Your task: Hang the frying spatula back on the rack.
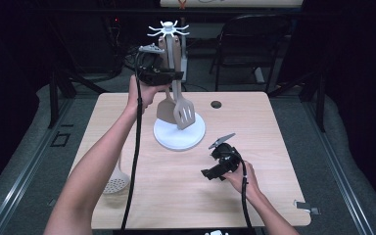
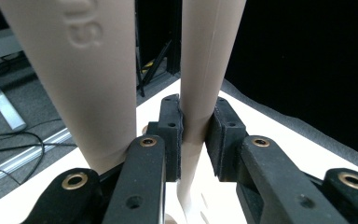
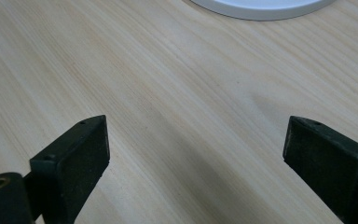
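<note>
A white rack stands on a round base (image 1: 178,136) at the table's middle, with hooks on top (image 1: 169,29). Two beige utensils hang from it: a solid turner (image 1: 165,110) and a slotted turner (image 1: 184,113). My left gripper (image 1: 176,75) is raised beside the rack and shut on the slotted turner's handle (image 2: 200,84), pads pressed on both sides. The solid turner's handle (image 2: 84,79) hangs just left of the jaws. My right gripper (image 1: 209,174) hovers low over the bare wood in front of the base, jaws wide open (image 3: 196,154) and holding nothing.
A beige skimmer (image 1: 115,184) lies near the table's left edge, partly under the left forearm. The white base's rim (image 3: 261,8) is just ahead of the right jaws. A dark chair (image 1: 254,39) stands behind the table. A cable hole (image 1: 216,104) sits at back right.
</note>
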`<state>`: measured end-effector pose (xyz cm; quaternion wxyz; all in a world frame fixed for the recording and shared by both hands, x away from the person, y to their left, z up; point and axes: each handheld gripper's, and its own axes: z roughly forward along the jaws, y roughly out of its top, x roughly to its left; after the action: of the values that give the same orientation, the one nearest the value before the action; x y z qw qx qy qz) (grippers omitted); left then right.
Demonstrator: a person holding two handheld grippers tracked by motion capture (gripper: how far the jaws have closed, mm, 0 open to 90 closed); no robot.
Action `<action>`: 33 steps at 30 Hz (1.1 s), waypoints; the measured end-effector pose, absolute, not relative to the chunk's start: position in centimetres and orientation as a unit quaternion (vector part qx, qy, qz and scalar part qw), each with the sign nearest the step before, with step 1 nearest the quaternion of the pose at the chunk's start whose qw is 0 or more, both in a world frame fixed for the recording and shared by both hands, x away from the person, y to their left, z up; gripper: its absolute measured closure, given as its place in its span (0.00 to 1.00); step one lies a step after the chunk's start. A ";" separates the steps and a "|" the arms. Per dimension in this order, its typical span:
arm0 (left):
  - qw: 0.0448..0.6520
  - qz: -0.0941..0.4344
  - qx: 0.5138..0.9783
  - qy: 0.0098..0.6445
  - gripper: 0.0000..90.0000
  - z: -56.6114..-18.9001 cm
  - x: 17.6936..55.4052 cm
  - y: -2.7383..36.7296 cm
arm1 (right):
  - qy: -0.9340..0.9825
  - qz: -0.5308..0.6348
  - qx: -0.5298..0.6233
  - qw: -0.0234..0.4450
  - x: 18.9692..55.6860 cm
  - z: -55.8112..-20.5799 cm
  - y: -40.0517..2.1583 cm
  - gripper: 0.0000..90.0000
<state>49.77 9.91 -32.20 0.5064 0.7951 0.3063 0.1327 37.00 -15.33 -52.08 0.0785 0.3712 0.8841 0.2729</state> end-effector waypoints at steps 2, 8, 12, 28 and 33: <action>0.505 0.136 0.794 0.310 0.86 -32.2 49.8 10.0 | 0.884 0.274 0.371 0.079 37.0 -52.1 -15.3 0.08; 0.506 0.147 0.789 0.316 0.84 -32.5 49.7 10.0 | 0.883 0.276 0.371 0.076 36.9 -52.1 -15.2 0.08; 0.510 0.154 0.785 0.316 0.78 -32.7 49.3 10.1 | 0.885 0.273 0.369 0.080 37.0 -52.0 -15.3 0.08; 0.502 0.157 0.801 0.286 0.64 -34.0 46.9 11.7 | 0.884 0.274 0.369 0.080 36.9 -52.1 -15.1 0.08; 0.504 0.159 0.798 0.290 0.75 -34.1 46.7 13.2 | 0.885 0.273 0.370 0.080 36.9 -52.1 -15.1 0.08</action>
<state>46.75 13.22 -34.14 0.5040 0.7978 0.2900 0.1592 36.92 -15.13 -52.09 0.0796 0.3696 0.8845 0.2732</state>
